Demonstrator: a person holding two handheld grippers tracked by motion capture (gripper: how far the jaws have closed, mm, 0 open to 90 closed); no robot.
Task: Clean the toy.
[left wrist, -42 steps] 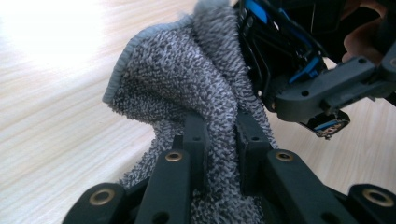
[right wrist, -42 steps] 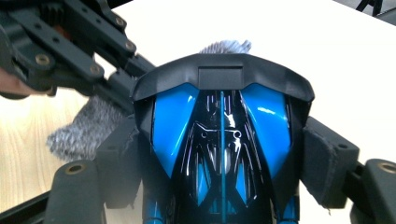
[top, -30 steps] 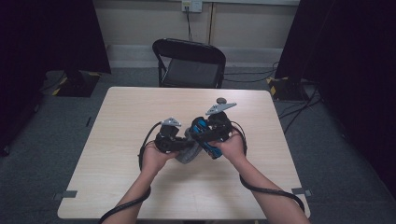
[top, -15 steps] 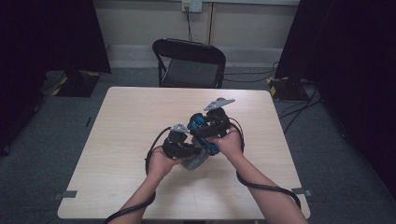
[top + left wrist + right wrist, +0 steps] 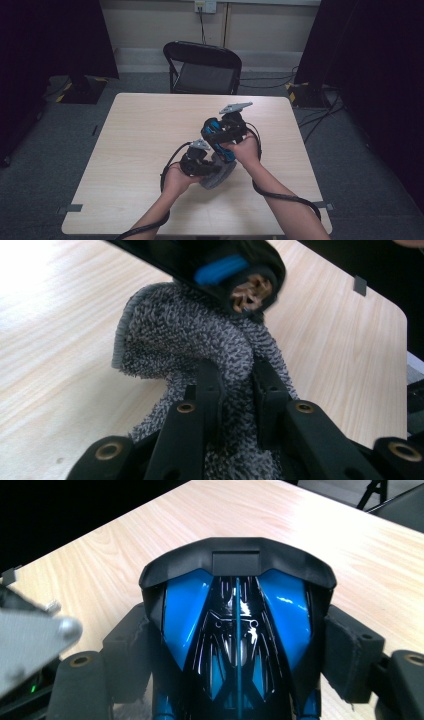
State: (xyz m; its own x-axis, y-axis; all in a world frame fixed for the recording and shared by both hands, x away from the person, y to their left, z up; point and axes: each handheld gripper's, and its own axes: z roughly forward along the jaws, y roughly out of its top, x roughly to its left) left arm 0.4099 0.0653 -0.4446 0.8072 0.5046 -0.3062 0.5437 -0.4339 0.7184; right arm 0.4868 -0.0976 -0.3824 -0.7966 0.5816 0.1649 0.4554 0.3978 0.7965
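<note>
Above the tabletop (image 5: 140, 150), the left gripper (image 5: 235, 390) has its jaws pinched shut on a grey cloth (image 5: 190, 345), while the right gripper (image 5: 240, 645) clamps a blue-and-black device (image 5: 235, 625). Rubbing too hard could tug the cloth free or twist the device loose.
</note>
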